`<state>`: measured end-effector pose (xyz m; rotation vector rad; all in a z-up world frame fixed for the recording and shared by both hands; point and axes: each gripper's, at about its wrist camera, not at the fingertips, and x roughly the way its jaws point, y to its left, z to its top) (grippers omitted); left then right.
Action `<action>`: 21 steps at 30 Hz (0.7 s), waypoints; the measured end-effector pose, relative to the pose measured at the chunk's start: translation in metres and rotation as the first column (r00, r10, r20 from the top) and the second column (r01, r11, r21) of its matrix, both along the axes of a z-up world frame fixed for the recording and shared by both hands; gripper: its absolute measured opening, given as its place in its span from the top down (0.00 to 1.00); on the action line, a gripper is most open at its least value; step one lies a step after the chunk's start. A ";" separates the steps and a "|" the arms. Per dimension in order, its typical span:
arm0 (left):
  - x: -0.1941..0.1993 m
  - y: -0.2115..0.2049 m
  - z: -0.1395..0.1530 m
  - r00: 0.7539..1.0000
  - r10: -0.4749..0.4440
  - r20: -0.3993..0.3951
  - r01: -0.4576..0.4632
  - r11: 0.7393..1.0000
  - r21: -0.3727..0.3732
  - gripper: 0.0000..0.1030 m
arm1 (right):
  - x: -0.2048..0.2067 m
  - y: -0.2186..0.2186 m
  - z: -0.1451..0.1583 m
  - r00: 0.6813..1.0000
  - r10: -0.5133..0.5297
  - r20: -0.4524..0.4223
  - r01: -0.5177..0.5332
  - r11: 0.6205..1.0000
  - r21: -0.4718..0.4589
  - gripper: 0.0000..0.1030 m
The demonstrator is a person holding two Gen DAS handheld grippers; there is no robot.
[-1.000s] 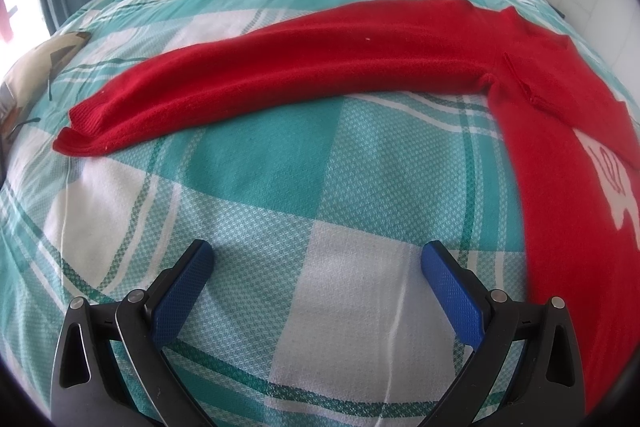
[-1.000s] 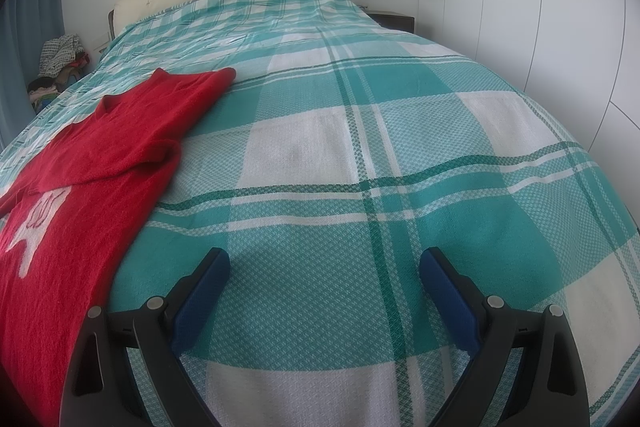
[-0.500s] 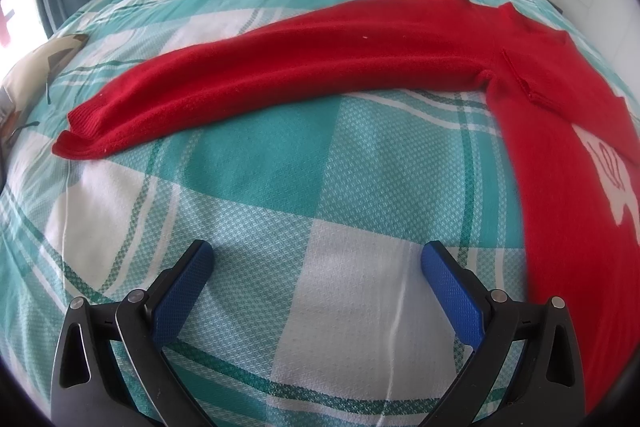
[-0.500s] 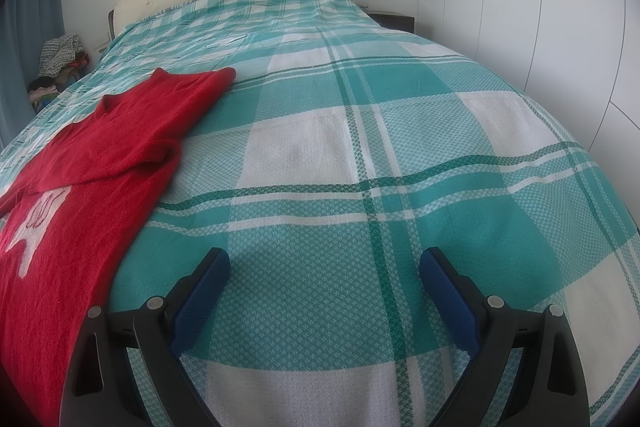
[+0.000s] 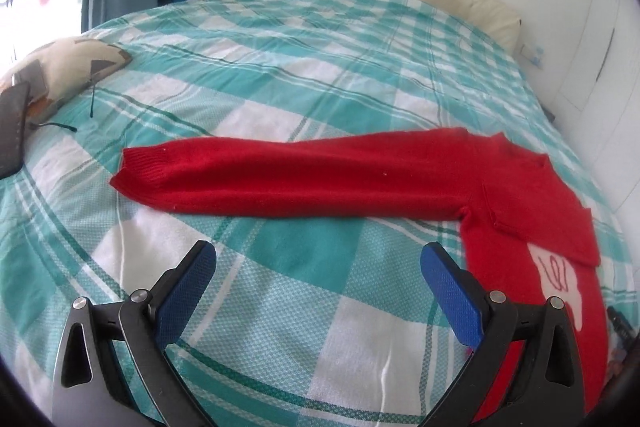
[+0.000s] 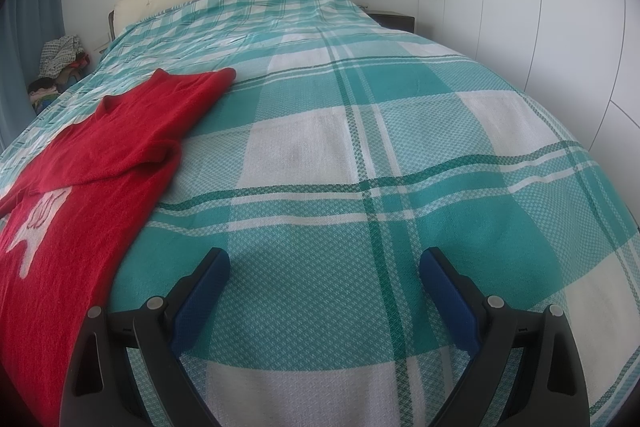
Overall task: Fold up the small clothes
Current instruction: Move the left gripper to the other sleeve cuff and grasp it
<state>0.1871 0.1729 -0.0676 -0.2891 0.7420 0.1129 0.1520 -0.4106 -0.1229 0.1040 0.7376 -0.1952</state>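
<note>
Above the bed (image 6: 360, 147), the right hand-held gripper (image 6: 324, 267) hangs with its blue-padded jaws spread wide and empty over the teal-and-white checked bedspread (image 5: 280, 75). The left hand-held gripper (image 5: 318, 263) is likewise wide open, holding nothing. Just beyond it the red sweater (image 5: 500, 183) lies flat on the bedspread, one sleeve (image 5: 280, 175) stretched out to the left. A white motif (image 5: 560, 279) with red squiggles on the chest cannot be read as writing. A patterned cushion (image 5: 68, 67) sits at the bed's left edge.
</note>
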 end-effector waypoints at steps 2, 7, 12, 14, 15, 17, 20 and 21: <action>0.000 0.004 0.000 1.000 0.006 -0.002 -0.006 1.000 -0.025 0.01 | 0.000 0.000 0.000 1.000 0.000 0.000 0.000 1.000 0.000 0.08; 0.000 0.017 0.010 0.999 -0.034 -0.021 0.033 0.997 -0.073 0.01 | 0.000 0.000 0.000 1.000 0.000 0.000 0.000 1.000 0.000 0.07; 0.004 0.103 0.047 1.000 0.023 -0.004 -0.024 0.968 -0.248 0.01 | 0.000 0.000 0.000 1.000 0.000 0.000 0.000 1.000 0.001 0.07; 0.012 0.147 0.052 0.993 0.107 -0.049 -0.117 0.952 -0.285 0.01 | 0.000 0.000 0.000 1.000 0.000 -0.001 0.000 1.000 0.001 0.07; 0.014 0.167 0.050 0.985 0.155 -0.081 -0.172 0.941 -0.290 0.01 | 0.000 0.000 0.000 1.000 0.000 -0.001 0.000 1.000 0.000 0.07; 0.019 0.196 0.040 0.964 0.225 -0.141 -0.256 0.926 -0.277 0.01 | 0.000 0.001 -0.001 1.000 0.000 -0.003 0.000 1.000 -0.003 0.07; 0.034 0.207 0.013 0.953 0.192 -0.237 -0.253 0.930 -0.266 0.04 | -0.001 0.002 -0.002 1.000 0.000 -0.004 0.000 1.000 -0.006 0.07; 0.041 0.203 0.003 0.950 0.163 -0.268 -0.236 0.935 -0.266 0.11 | -0.001 0.003 -0.002 1.000 0.000 -0.004 0.000 1.000 -0.006 0.07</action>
